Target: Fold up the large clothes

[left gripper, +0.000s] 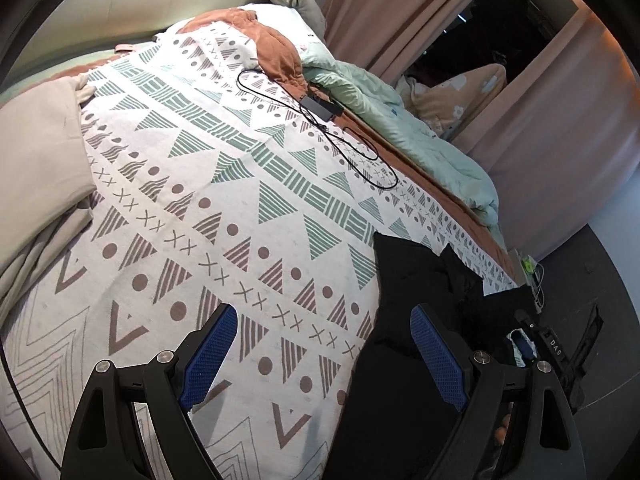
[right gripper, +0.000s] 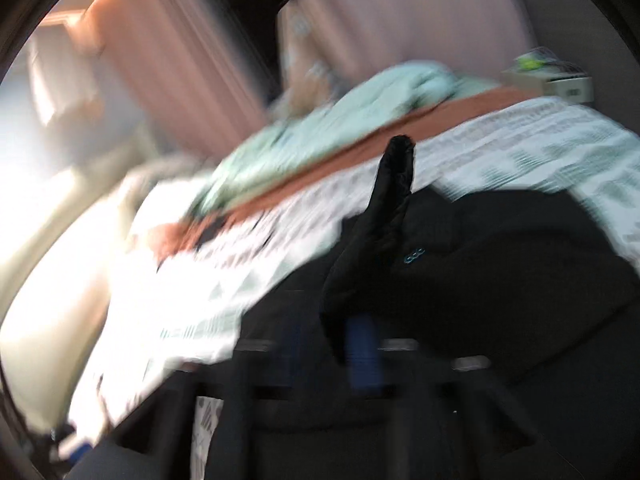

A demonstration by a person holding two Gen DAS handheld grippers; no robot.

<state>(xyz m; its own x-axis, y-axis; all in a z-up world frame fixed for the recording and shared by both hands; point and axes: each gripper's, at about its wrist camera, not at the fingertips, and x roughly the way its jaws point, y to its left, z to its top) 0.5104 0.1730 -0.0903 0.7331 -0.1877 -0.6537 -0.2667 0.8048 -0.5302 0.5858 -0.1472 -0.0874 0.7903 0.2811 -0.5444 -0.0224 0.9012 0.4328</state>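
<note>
A black garment (left gripper: 404, 280) lies on the right part of the bed and reaches under my left gripper's right finger. My left gripper (left gripper: 322, 312) hovers open over the patterned blanket (left gripper: 200, 200), with only bedding between its blue pads. The right wrist view is badly blurred. There the black garment (right gripper: 500, 280) fills the lower right, and a narrow strip of it (right gripper: 394, 184) stands up from my right gripper (right gripper: 326, 322). That gripper's blue pads stand a little apart, with the cloth strip between them against the right pad (right gripper: 362, 352).
A beige folded cloth (left gripper: 36, 148) lies at the bed's left. A black cable with its adapter (left gripper: 320, 106) rests on the blanket near the mint duvet (left gripper: 400, 120). Pink curtains (left gripper: 400, 8) hang behind. A power strip (left gripper: 532, 276) sits on the floor by the bed.
</note>
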